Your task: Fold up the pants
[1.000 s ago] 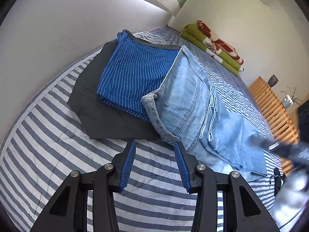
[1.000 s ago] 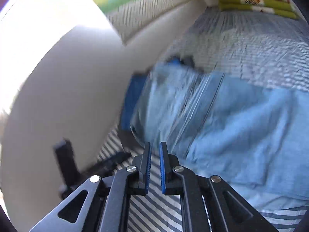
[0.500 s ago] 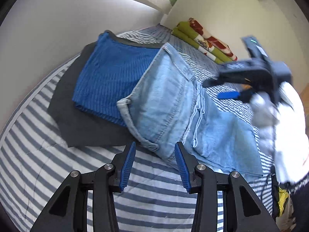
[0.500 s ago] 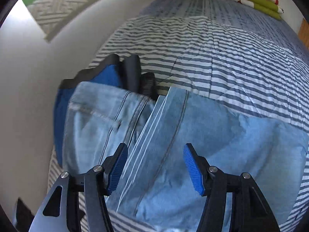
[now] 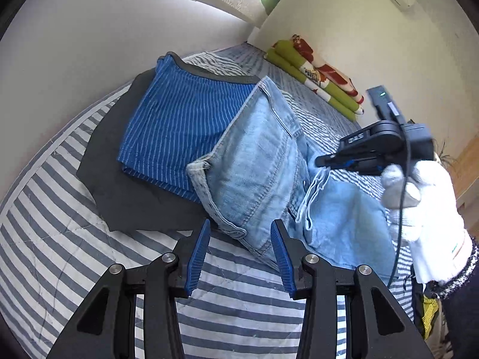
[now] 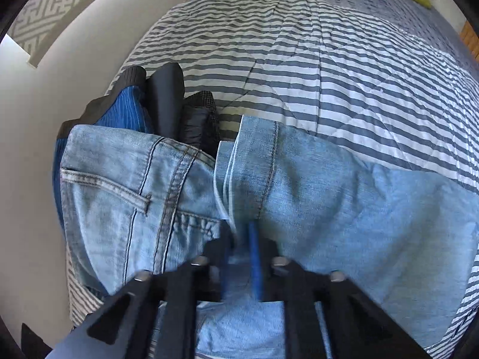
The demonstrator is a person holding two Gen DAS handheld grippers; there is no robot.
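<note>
The left gripper (image 5: 238,249) points downward, its blue-padded jaws parted with nothing between them. The right gripper (image 6: 239,257), held in a white-gloved hand (image 5: 425,206), points steeply down, its jaws pinched together on a fold of denim.

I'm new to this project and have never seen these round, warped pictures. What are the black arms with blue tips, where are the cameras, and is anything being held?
A person holds hand-operated tongs, one in each hand; each carries a wide-angle camera looking along its fingers. The left tongs hang open, empty, above the striped bedcover. Their view also shows the gloved hand holding the right tongs, shut on a fold of the light jeans. Beside the jeans lie blue striped folded pants on a dark garment.
</note>
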